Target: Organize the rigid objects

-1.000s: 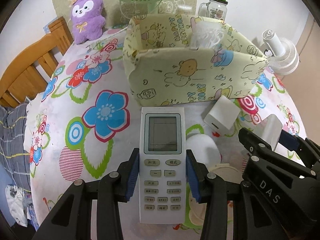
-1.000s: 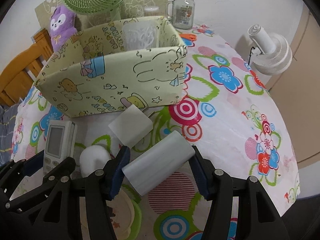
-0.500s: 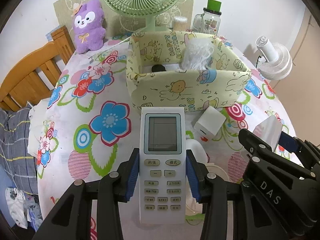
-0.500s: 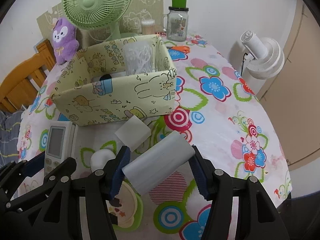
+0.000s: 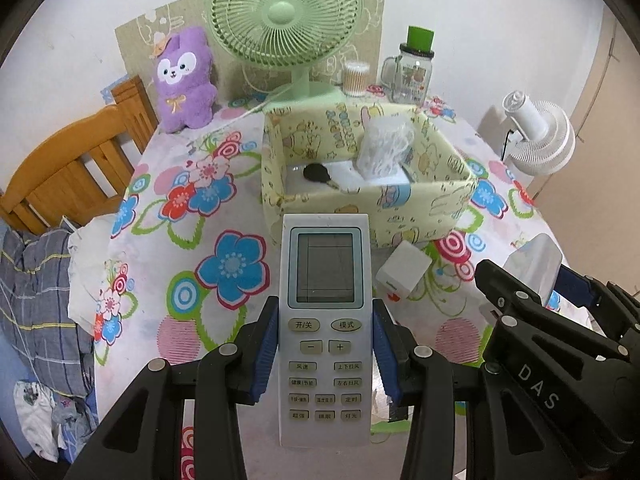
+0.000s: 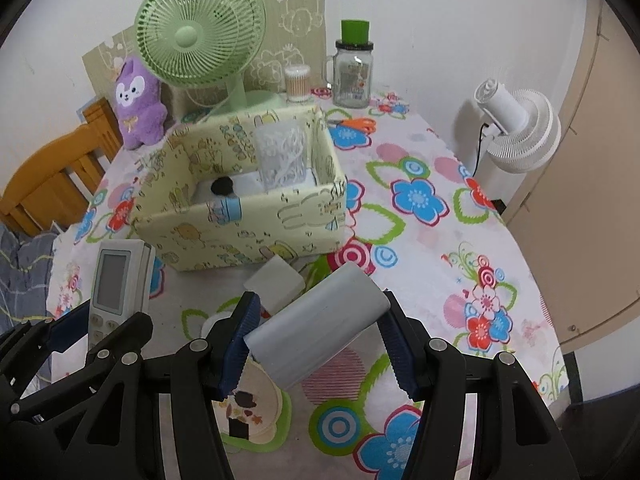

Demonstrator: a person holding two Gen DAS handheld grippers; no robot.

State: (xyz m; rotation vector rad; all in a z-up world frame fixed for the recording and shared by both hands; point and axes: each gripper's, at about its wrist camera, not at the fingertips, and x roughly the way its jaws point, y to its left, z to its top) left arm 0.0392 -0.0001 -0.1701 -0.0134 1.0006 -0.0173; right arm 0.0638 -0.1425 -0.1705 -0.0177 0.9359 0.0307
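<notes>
My left gripper is shut on a white air-conditioner remote, held above the flowered tablecloth with its screen facing up. My right gripper is shut on a pale grey flat case, tilted between the blue pads. Ahead of both stands a yellow cartoon-print fabric box; inside it are a black key and a clear plastic cup. In the right wrist view the remote shows at the left, in the left gripper. The case shows at the right of the left wrist view.
A white cube charger lies in front of the box. A round coaster lies below the right gripper. Behind the box stand a green fan, a purple plush, a glass jar. A wooden chair and a white fan flank the table.
Both grippers have risen with the remote and the grey case still held. The table and box look smaller and farther, and the box's inside with the key has come into view.
</notes>
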